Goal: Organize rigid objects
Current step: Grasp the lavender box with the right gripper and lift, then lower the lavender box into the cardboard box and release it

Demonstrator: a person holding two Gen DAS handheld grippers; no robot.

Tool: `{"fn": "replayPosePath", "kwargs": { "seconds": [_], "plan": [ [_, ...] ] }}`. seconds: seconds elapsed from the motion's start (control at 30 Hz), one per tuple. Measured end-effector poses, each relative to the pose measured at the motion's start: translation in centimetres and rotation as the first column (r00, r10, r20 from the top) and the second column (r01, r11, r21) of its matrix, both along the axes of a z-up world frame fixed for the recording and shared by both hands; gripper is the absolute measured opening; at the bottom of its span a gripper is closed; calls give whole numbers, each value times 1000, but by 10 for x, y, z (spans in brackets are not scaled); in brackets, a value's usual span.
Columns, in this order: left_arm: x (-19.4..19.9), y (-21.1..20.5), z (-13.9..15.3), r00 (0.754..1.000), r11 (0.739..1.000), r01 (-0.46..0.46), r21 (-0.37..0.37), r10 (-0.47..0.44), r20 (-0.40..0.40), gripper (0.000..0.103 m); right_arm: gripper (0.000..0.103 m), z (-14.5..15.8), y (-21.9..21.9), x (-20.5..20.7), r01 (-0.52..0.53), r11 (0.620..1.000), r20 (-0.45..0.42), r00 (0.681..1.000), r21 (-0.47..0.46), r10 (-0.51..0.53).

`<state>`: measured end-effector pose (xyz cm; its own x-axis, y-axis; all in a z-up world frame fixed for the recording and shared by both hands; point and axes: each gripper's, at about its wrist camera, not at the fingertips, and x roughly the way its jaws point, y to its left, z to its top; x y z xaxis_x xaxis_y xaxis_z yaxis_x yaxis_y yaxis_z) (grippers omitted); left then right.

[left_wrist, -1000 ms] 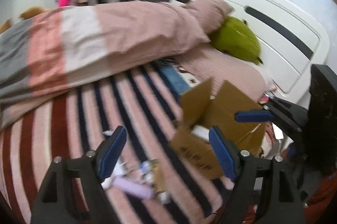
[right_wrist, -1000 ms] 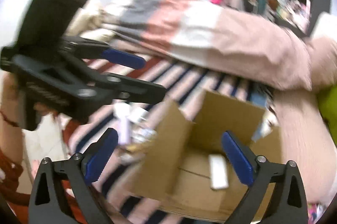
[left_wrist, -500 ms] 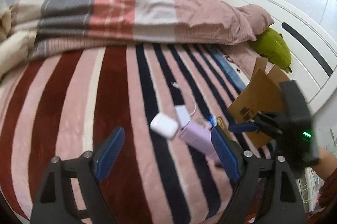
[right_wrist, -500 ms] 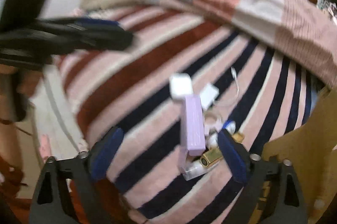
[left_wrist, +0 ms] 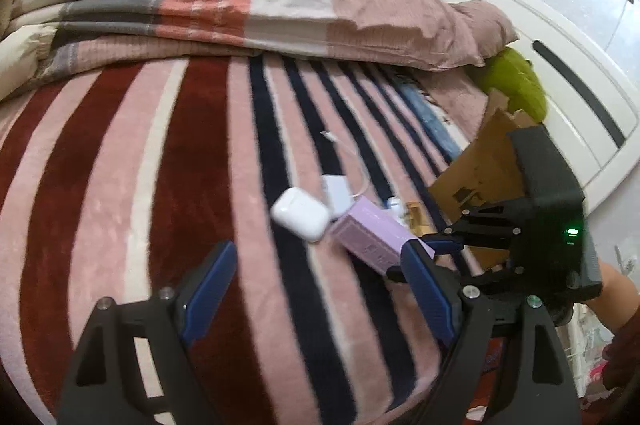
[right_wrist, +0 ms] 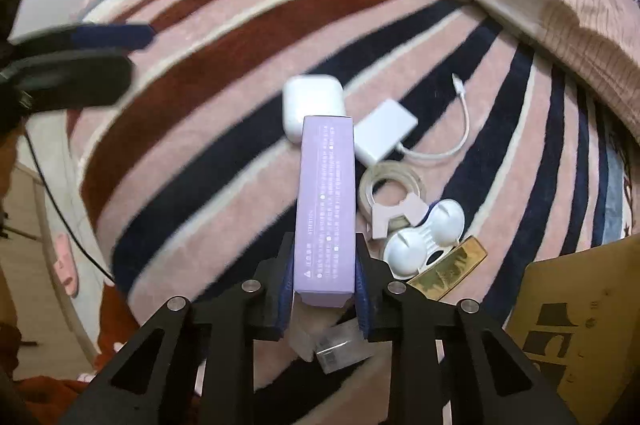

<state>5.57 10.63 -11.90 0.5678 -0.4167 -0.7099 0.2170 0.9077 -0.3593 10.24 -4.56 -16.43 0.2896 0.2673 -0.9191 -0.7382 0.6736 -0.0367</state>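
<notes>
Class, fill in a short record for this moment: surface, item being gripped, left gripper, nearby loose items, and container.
surface: striped blanket
item gripped: purple box, between the right gripper pads as its jaws are closing
left gripper: open, nothing between its fingers
loose items: white earbud case, white adapter with cable, white contact lens case
container: cardboard box, at right

Right tongs [right_wrist: 324,281], lower centre of frame, pointing steeply downward, jaws closing with the purple box [right_wrist: 326,209] between the pads. Left tongs [left_wrist: 316,289], lower frame, jaws wide apart, gripping nothing.
</notes>
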Motion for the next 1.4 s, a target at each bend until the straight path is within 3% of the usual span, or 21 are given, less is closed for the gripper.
{"fn": "replayPosePath", "kwargs": {
  "seconds": [0.23, 0.33, 0.37, 0.53, 0.7, 0.93, 1.13, 1.17, 1.2, 1.23, 1.27, 1.3, 1.4],
  "plan": [
    [9, -34, 48, 994, 995, 74, -64, -68, 89, 81, 21, 72, -2, -26, -82, 991, 55, 996, 101, 77],
    [15, -50, 71, 987, 990, 112, -89, -101, 123, 64, 21, 104, -11, -29, -101, 987, 98, 991, 127, 89],
    [18, -56, 79, 984, 986, 134, -104, -119, 133, 60, 21, 115, -17, -28, -101, 985, 111, 990, 138, 86],
    [34, -101, 117, 969, 977, 190, -95, -170, 180, 58, 21, 153, -57, -24, -68, 982, 156, 987, 178, 40],
    [56, -156, 135, 953, 963, 259, -78, -242, 181, 58, 21, 175, -108, -13, 5, 981, 176, 984, 195, -40],
    [92, -240, 123, 934, 934, 352, -61, -347, 86, 58, 21, 173, -180, 10, 140, 974, 114, 980, 177, -161],
    [108, -265, 94, 936, 936, 352, -16, -353, -19, 59, 21, 142, -207, 29, 198, 970, 51, 977, 141, -207],
    [110, -266, 92, 938, 938, 346, -3, -346, -31, 66, 23, 136, -209, 33, 212, 969, 58, 974, 124, -220],
    [110, -264, 91, 940, 941, 339, 5, -339, -38, 78, 26, 132, -210, 35, 224, 969, 71, 970, 103, -232],
    [111, -262, 91, 943, 943, 332, 8, -332, -41, 81, 32, 127, -209, 39, 239, 969, 80, 967, 69, -244],
    [110, -259, 92, 943, 943, 331, 9, -331, -38, 82, 51, 122, -210, 42, 253, 966, 77, 963, 57, -257],
    [110, -258, 92, 943, 944, 330, 12, -330, -36, 82, 56, 121, -214, 43, 258, 964, 69, 962, 72, -262],
    [103, -249, 101, 949, 947, 317, 50, -316, -17, 82, 56, 121, -216, 44, 263, 960, 57, 961, 94, -269]
  ]
}}
